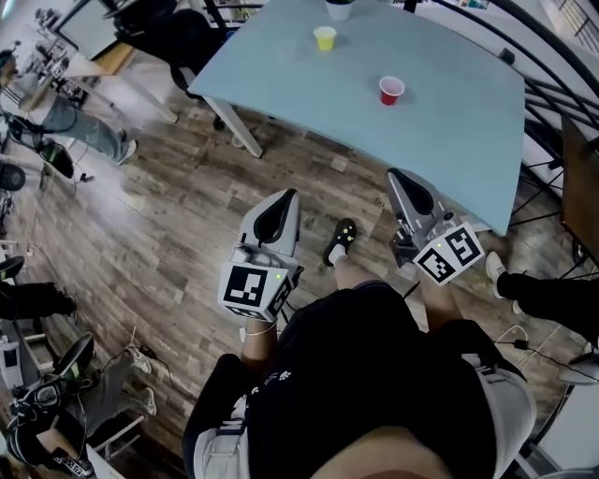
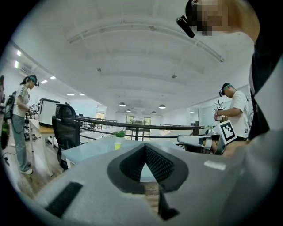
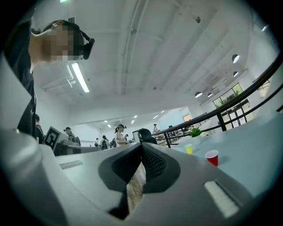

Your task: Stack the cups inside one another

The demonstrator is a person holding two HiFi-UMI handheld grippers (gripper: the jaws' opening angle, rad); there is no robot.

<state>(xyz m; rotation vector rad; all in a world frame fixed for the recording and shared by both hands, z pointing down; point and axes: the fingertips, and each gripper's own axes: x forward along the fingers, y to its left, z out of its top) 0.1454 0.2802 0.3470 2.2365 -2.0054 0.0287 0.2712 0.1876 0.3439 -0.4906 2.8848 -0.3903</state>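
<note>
The red cup [image 1: 391, 90] stands upright on the pale blue worktop [image 1: 449, 112], mouth up and long axis vertical, in the upper middle of the head view. The yellow cup [image 1: 325, 37] stands the same way, well apart from it, further up and to the left. A third, pale cup [image 1: 338, 8] is cut off by the top edge of the frame just above the yellow one, and its open mouth also faces up. None of the cups touches another and none is nested. Both grippers are below the worktop's near edge in the head view, over the wooden floor [image 1: 168, 234], and point up the frame towards the cups. The left gripper [image 2: 145, 146] has its jaws closed tip to tip with nothing between them. The yellow cup shows small above its left jaw. The right gripper [image 3: 141, 145] is closed too and empty, with the red and yellow cups at the right of its view.
</note>
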